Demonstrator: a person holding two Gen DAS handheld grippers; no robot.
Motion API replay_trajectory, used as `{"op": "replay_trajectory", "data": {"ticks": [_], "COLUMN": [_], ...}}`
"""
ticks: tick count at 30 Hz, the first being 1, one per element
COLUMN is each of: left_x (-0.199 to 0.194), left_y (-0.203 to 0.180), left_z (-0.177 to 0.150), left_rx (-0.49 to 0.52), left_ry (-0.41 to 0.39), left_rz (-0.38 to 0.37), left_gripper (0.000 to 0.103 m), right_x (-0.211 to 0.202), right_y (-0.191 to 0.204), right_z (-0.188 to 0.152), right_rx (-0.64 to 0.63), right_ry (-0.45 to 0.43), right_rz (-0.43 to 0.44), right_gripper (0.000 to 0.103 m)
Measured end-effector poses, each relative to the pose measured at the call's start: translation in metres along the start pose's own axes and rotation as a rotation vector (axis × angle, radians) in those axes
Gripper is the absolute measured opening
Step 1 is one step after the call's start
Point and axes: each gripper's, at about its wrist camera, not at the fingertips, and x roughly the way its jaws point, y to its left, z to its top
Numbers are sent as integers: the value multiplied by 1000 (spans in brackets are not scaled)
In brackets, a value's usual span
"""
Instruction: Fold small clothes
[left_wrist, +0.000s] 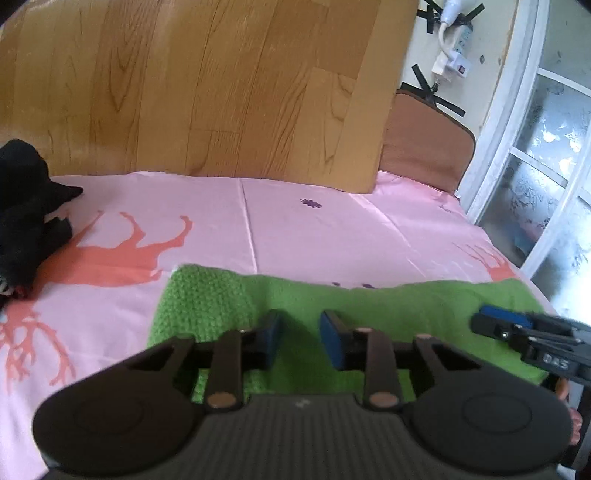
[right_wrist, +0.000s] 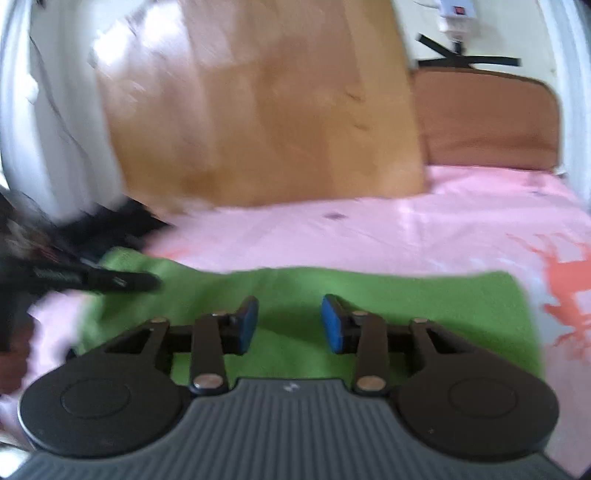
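Note:
A green knitted garment (left_wrist: 406, 306) lies flat across the near part of a pink sheet (left_wrist: 314, 236) printed with orange deer. My left gripper (left_wrist: 299, 325) hovers over its left half, blue pads apart, with only the cloth surface showing in the gap. My right gripper (right_wrist: 290, 317) stands over the garment (right_wrist: 406, 302) further right, also open with nothing between its pads. Each gripper shows in the other's view: the right gripper (left_wrist: 487, 317) at the garment's right end, the left gripper (right_wrist: 147, 282) blurred near its left end.
A heap of black clothes (left_wrist: 26, 221) sits at the sheet's left edge. A wooden board (left_wrist: 221, 92) and a brown cushion (left_wrist: 428, 147) stand upright along the back. A white-framed glass door (left_wrist: 517, 147) runs along the right side. The right wrist view is motion-blurred.

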Motion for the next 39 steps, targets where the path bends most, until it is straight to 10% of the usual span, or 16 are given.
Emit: {"op": "replay_trajectory", "data": {"ticks": [3, 8, 13, 21, 26, 28, 33, 39], "left_x": [4, -3, -37, 6, 43, 44, 42, -17], "left_y": [-11, -17, -13, -56, -57, -54, -44, 10], "left_z": [-1, -2, 6, 3, -15, -15, -13, 1], "left_rx": [49, 72, -32, -38, -22, -46, -86, -180], "left_ry": [-4, 20, -13, 111, 156, 164, 186, 36], "left_rz": [51, 75, -40, -272, -209, -223, -262, -293], "left_gripper": [27, 28, 37, 29, 8, 7, 7, 31], "right_x": [3, -15, -77, -72, -55, -47, -50, -53], "right_y": [-42, -67, -87, -115, -87, -82, -75, 3], "right_z": [-13, -18, -27, -59, -51, -48, -23, 41], "right_rx": [133, 309, 396, 631, 569, 553, 574, 301], "right_ry": [16, 17, -97, 14, 15, 44, 32, -28], "right_rz": [-22, 53, 7, 40, 43, 49, 155, 279], "right_gripper": [0, 2, 57, 62, 64, 33, 31, 32]}}
